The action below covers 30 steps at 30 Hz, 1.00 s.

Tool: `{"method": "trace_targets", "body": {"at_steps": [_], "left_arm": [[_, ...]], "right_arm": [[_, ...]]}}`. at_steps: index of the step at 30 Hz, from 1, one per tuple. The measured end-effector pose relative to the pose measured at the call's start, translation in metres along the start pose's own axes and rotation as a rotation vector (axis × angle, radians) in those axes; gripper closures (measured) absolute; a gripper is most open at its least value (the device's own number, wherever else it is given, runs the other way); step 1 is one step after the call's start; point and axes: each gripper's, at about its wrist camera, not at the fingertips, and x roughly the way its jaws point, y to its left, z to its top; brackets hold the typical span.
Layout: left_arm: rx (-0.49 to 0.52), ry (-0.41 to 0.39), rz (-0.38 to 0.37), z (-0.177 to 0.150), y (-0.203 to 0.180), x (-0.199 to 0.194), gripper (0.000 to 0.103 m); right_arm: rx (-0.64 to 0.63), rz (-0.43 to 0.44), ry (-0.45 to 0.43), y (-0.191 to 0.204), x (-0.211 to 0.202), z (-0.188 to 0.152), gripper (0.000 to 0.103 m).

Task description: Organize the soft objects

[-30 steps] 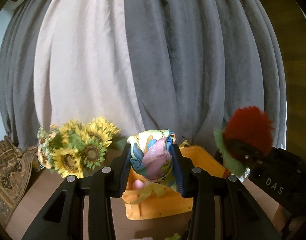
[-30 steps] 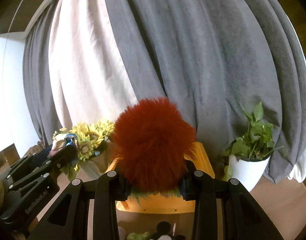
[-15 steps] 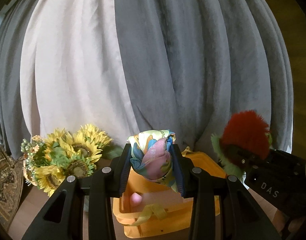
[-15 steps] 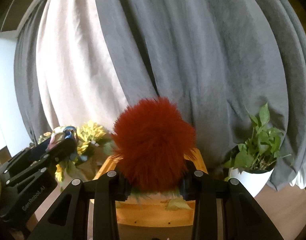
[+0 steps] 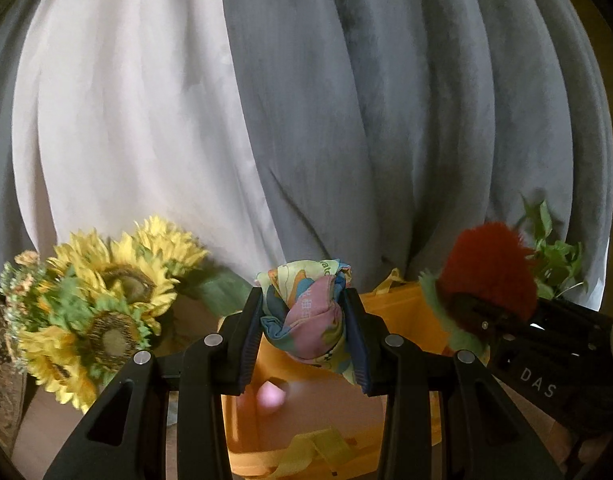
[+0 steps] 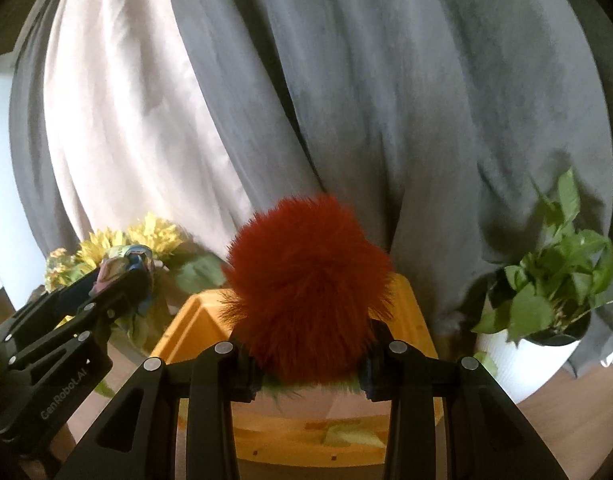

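Your left gripper (image 5: 305,322) pinches a bunched multicoloured cloth (image 5: 306,320) above an orange bin (image 5: 402,320) holding something pink, perhaps a soft toy (image 5: 271,395). Sunflowers (image 5: 102,304) stand left; your right gripper (image 5: 472,316) clamps a red fluffy toy (image 5: 486,268).

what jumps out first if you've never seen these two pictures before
The fluffy red toy fills the middle of the right wrist view, pinched in the right gripper above the orange bin. In the left wrist view a crumpled pastel cloth sits clamped in the left gripper, with sunflowers at lower left.
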Motion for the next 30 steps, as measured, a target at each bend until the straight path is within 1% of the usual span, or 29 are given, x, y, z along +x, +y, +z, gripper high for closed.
{"method": "trace_targets", "body": {"at_steps": [7, 11, 12, 13, 14, 15, 16, 17, 18, 20, 24, 30], "left_arm": [[-0.019, 0.099, -0.028, -0.013, 0.005, 0.044, 0.064], [-0.03, 0.135, -0.037, -0.019, 0.007, 0.06, 0.064], [-0.032, 0.141, -0.037, -0.021, 0.007, 0.063, 0.061], [-0.032, 0.145, -0.037, -0.021, 0.008, 0.065, 0.055], [-0.032, 0.147, -0.039, -0.021, 0.008, 0.067, 0.052], [-0.033, 0.147, -0.037, -0.021, 0.009, 0.067, 0.047], [-0.032, 0.147, -0.033, -0.021, 0.009, 0.067, 0.045], [-0.03, 0.147, -0.029, -0.022, 0.01, 0.067, 0.044], [-0.029, 0.148, -0.024, -0.023, 0.01, 0.067, 0.041], [-0.032, 0.151, -0.022, -0.024, 0.012, 0.065, 0.041], [-0.036, 0.145, -0.014, -0.023, 0.012, 0.057, 0.038], [-0.037, 0.117, -0.001, -0.016, 0.011, 0.038, 0.037]], "right_arm": [[-0.016, -0.01, 0.057, -0.005, 0.035, -0.004, 0.066], [-0.017, -0.014, 0.091, -0.008, 0.052, -0.009, 0.065], [-0.018, -0.015, 0.1, -0.009, 0.055, -0.01, 0.064], [-0.019, -0.014, 0.108, -0.008, 0.057, -0.011, 0.063], [-0.021, -0.014, 0.118, -0.008, 0.06, -0.012, 0.058], [-0.022, -0.017, 0.125, -0.008, 0.062, -0.012, 0.054], [-0.02, -0.019, 0.133, -0.008, 0.065, -0.012, 0.046], [-0.018, -0.024, 0.136, -0.008, 0.066, -0.014, 0.041], [-0.016, -0.032, 0.134, -0.009, 0.066, -0.014, 0.04], [-0.018, -0.049, 0.126, -0.009, 0.066, -0.014, 0.035], [-0.018, -0.081, 0.114, -0.012, 0.063, -0.011, 0.035], [-0.009, -0.084, 0.089, -0.011, 0.047, -0.009, 0.035]]}}
